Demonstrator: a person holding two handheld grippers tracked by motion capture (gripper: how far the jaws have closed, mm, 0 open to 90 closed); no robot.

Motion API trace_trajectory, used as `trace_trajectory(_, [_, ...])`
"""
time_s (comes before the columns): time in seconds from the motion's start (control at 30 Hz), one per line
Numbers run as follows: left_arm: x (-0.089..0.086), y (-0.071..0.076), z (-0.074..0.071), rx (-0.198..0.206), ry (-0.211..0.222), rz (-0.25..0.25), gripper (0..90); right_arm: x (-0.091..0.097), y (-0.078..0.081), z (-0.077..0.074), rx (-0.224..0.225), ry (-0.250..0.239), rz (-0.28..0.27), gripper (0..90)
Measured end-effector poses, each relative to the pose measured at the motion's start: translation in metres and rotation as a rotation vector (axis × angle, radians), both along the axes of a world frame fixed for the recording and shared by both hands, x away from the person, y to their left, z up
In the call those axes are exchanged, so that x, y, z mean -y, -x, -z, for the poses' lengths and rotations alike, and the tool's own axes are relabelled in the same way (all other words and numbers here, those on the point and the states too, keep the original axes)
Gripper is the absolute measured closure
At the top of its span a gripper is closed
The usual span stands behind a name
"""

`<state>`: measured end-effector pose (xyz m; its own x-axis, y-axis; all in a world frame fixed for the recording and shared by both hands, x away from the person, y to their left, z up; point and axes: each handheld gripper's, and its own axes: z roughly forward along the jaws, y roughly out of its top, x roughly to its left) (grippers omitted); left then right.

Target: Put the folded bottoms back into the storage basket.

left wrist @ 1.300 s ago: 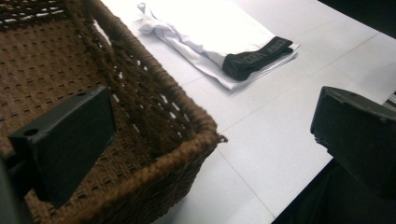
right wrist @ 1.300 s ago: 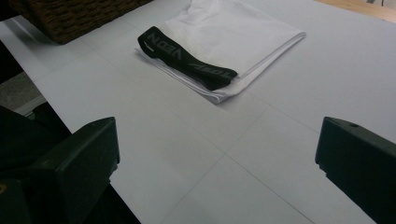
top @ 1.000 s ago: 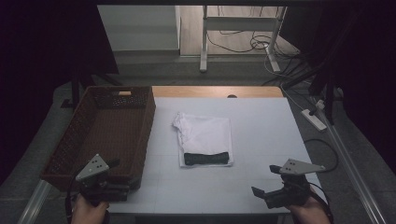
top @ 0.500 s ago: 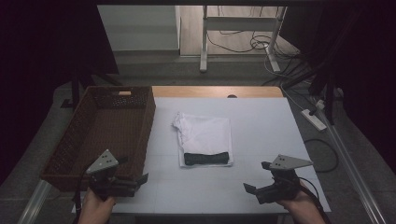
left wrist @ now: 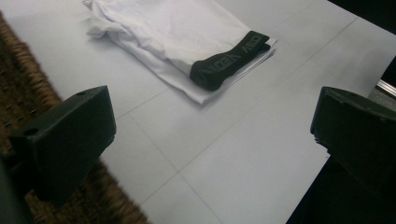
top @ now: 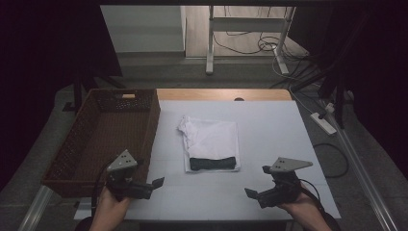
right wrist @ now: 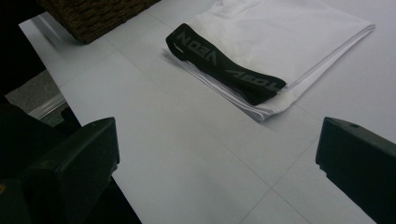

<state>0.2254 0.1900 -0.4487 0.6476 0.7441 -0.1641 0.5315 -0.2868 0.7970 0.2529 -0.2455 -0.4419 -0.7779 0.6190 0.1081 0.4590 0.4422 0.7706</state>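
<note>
A folded white garment [top: 211, 139] with a black lettered waistband [top: 213, 163] lies in the middle of the white table [top: 269, 125]. In the left gripper view the garment [left wrist: 182, 32] and its waistband [left wrist: 231, 58] sit ahead and a little above centre. The right gripper view shows the waistband [right wrist: 224, 65] across the garment [right wrist: 285, 32]. My left gripper [top: 155, 185] is open near the table's front left, beside the basket. My right gripper [top: 254, 192] is open at the front right. Both hold nothing and point toward the garment.
A brown wicker basket [top: 82, 144] stands at the table's left, its weave [left wrist: 18, 84] beside my left jaw. A power strip [top: 323, 122] and cables [top: 260, 45] lie on the floor beyond the right edge. A metal stand [top: 210, 43] rises behind the table.
Both grippers have come forward from the front edge onto the table, the left moving right past the basket's corner, the right moving left. The garment has not moved.
</note>
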Motion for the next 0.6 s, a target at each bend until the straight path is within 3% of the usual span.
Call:
trace_trajectory(0.23, [0.013,-0.006,0.005,-0.015,0.005,0.024,0.0,-0.006,-0.003,0.001,0.001,0.007,-0.019,0.2])
trace_trajectory(0.37, [0.020,-0.008,0.005,0.007,-0.010,0.031,0.0,-0.008,-0.004,0.001,0.000,0.004,-0.023,0.2])
trace_trajectory(0.6, [0.032,-0.016,0.006,0.003,0.009,0.060,0.0,-0.012,-0.009,0.001,-0.005,-0.001,-0.033,0.2])
